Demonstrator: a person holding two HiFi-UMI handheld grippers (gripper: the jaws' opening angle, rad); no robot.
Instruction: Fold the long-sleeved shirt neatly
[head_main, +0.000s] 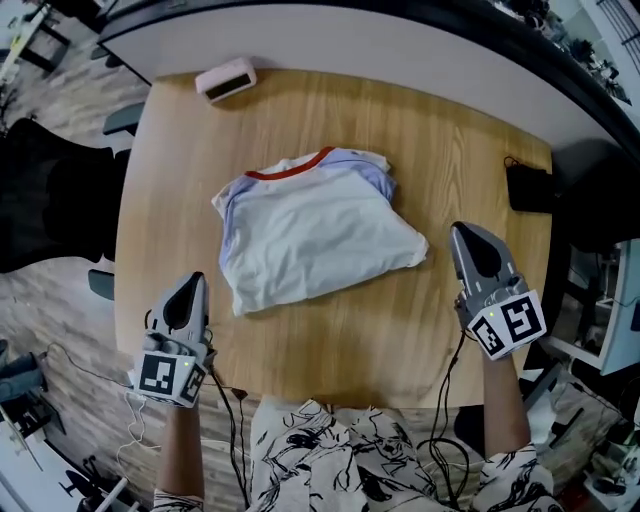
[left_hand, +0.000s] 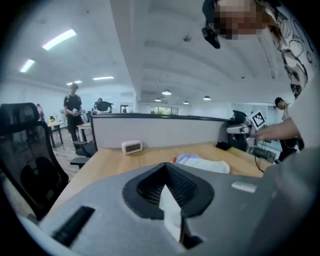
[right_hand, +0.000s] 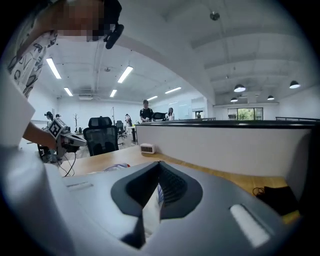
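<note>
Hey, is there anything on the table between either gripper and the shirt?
Nothing visible. Only bare table lies between the shirt and the left gripper or the right gripper; the small clock sits at the far edge.

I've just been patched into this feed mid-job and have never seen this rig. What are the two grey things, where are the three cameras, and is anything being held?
There is no robot arm here. A person holds a two-jaw tool in each hand: the left gripper and the right gripper. The marker cubes are part of them. The top-down picture comes from a camera on the person's head. The other two cameras ride on the grippers and look along their jaws. On the wooden table lies the shirt, folded into a compact bundle with its red collar showing. A small pink device sits at the far edge and a black object at the right edge. Both grippers have their jaws together, hold nothing and are clear of the shirt.
</note>
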